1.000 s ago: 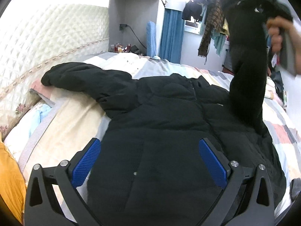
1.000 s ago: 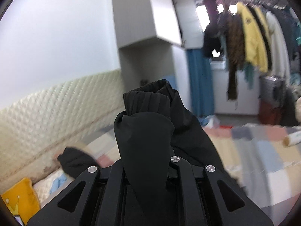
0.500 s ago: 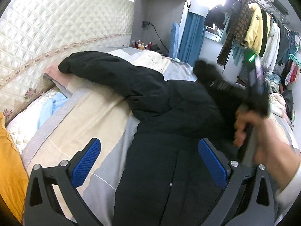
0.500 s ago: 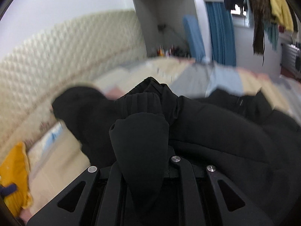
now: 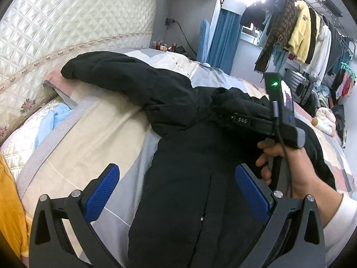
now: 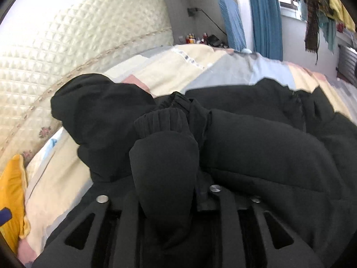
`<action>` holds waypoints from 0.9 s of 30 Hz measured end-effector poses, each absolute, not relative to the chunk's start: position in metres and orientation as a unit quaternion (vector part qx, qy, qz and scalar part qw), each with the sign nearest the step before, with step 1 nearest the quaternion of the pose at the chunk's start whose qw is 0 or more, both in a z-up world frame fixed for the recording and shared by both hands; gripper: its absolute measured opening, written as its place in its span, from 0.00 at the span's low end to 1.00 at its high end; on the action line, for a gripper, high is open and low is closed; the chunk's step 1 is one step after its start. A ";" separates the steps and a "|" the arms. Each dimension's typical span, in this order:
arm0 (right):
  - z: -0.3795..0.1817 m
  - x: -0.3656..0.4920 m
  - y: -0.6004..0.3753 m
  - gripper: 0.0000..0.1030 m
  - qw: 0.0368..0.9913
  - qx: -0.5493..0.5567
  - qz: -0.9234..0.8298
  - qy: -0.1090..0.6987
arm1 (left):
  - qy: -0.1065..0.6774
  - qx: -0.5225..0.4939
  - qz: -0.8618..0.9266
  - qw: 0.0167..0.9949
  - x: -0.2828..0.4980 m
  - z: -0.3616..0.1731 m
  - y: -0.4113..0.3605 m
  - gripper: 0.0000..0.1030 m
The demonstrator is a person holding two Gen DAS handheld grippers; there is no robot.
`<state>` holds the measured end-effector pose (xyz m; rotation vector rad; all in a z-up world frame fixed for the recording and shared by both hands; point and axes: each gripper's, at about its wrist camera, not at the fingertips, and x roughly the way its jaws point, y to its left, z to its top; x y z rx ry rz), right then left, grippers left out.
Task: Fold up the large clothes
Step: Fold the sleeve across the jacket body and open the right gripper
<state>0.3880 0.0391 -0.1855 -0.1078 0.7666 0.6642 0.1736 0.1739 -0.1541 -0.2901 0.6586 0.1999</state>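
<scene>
On the patchwork bed (image 5: 93,134), left gripper (image 5: 178,192) jaws spread; right gripper (image 6: 165,178) pinches jacket sleeve (image 6: 165,156).

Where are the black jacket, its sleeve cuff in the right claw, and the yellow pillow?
black jacket (image 5: 189,178), left wrist view, front panel.
sleeve cuff (image 6: 162,122), right wrist view, ribbed end.
yellow pillow (image 6: 11,192), right wrist view, its face.

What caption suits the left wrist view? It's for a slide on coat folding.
Open left claw hovers over a black coat on the bed while the right claw lays one sleeve across it.
</scene>
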 end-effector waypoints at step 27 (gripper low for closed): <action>-0.065 0.324 -0.196 0.67 0.950 0.006 0.199 0.238 | 0.308 -0.102 0.046 0.945 0.177 -0.136 0.117 1.00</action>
